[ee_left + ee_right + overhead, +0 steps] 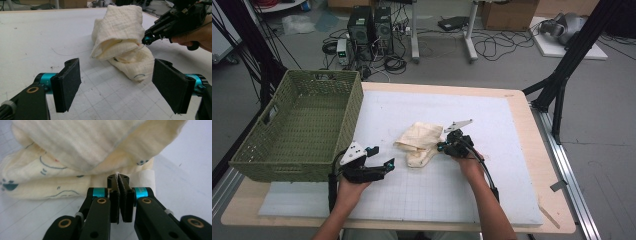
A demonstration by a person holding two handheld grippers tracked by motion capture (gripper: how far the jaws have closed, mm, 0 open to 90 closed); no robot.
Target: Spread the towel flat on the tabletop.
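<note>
At the table's left edge we see a green basket (297,125). Beside it our left gripper (379,164) hovers over bare mat (422,195), jaws wide apart. The cream cloth (419,142) lies bunched mid-mat; the right gripper (443,146) meets its right edge, jaws pressed together, no cloth visibly between them.

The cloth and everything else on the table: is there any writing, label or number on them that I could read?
No readable text anywhere.
Cream cloth: small printed marks, dark paw-like shapes and curved lines, no letters.
White mat: a plain grid, no numbers.
Green basket and both grippers: no visible labels.
</note>
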